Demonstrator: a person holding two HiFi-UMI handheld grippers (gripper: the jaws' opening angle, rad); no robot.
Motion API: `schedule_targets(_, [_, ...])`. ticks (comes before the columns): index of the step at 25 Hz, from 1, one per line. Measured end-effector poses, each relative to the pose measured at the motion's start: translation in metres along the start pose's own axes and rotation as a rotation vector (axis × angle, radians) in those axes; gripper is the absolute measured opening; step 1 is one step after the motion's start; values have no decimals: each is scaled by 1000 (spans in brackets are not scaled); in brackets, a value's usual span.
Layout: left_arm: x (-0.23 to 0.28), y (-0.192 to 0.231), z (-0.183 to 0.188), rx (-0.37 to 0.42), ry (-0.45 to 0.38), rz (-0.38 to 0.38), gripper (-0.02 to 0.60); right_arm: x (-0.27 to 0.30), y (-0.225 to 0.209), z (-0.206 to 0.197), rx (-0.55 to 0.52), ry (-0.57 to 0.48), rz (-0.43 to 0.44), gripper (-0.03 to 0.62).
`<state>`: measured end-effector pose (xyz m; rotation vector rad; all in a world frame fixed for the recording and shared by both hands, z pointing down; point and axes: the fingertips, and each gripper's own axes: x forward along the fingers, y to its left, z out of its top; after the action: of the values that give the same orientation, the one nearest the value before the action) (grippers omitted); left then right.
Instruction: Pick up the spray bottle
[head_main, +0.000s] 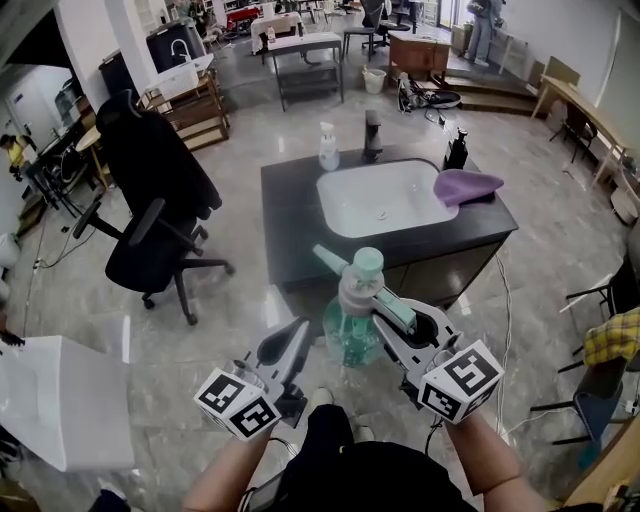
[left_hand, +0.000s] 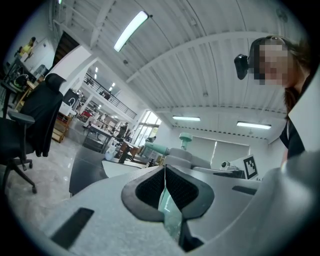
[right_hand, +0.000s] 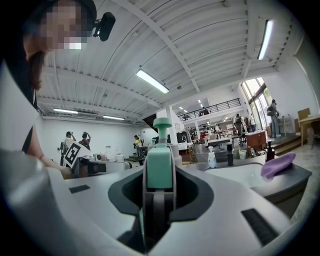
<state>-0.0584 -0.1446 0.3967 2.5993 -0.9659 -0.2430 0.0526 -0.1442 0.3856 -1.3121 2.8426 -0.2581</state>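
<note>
The spray bottle (head_main: 352, 335) has a teal see-through body and a white and mint head. It hangs in the air over the floor, in front of the person's knees. My right gripper (head_main: 388, 308) is shut on its head from the right; in the right gripper view the mint trigger part (right_hand: 160, 167) fills the gap between the jaws of my right gripper (right_hand: 159, 192). My left gripper (head_main: 296, 338) sits just left of the bottle, apart from it. Seen in the left gripper view, my left gripper (left_hand: 165, 186) has its pads pressed together, and the bottle's head (left_hand: 175, 152) shows beyond them.
Ahead stands a dark counter (head_main: 290, 230) with a white sink (head_main: 385, 200), a purple cloth (head_main: 466, 186), a white pump bottle (head_main: 328, 148), a black tap (head_main: 372, 135) and a dark bottle (head_main: 457, 150). A black office chair (head_main: 150, 200) is at left, a white box (head_main: 60, 400) at lower left.
</note>
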Motion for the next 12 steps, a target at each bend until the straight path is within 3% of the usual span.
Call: schedule_targets(12, [-4, -19, -4, 6, -5, -5, 8, -21, 3, -1, 4, -6, 4, 89])
